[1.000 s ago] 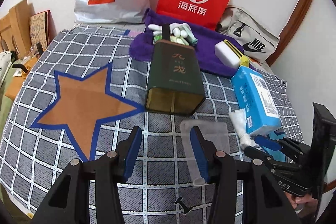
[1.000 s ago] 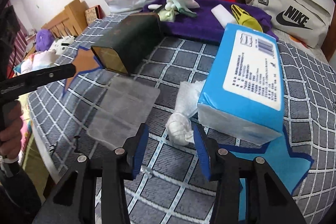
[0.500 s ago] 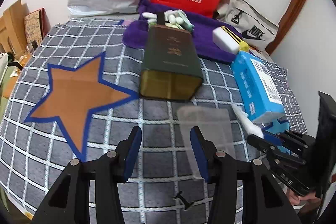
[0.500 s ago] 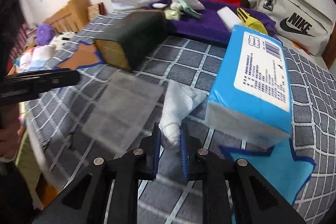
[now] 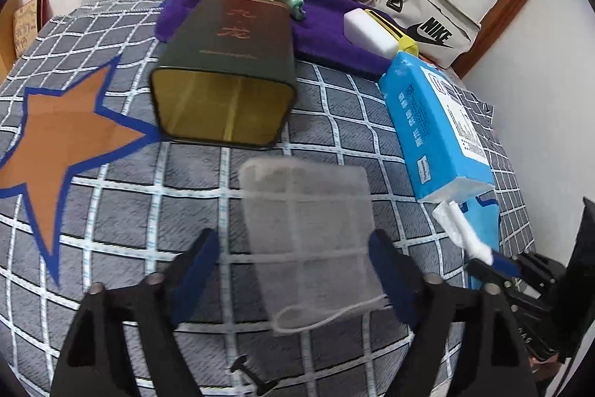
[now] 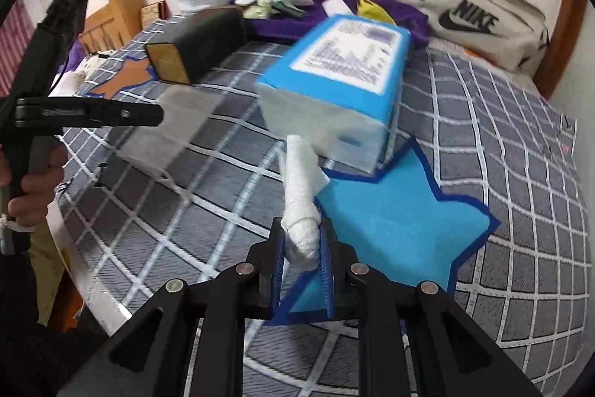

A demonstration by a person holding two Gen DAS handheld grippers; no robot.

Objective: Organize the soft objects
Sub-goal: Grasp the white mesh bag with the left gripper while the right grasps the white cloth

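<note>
Twisted white tissue roll (image 6: 302,207) is pointing away from me toward the blue tissue pack (image 6: 336,73), my right gripper (image 6: 302,257) pinching its near end; its far tip is blurring. My left gripper (image 5: 293,270) is opening wide around the translucent mesh pouch (image 5: 308,229), not gripping it.

Left gripper (image 5: 293,274): matte black linkage arms, silver rivets at pivots, blue ribbed pads on fingers (image 5: 200,261). Right gripper (image 6: 302,265): same black frame, round silver screws, blue pads. Black handle with pale lettering. Person's hand (image 6: 33,188): white band at wrist, dark sleeve below.
</note>
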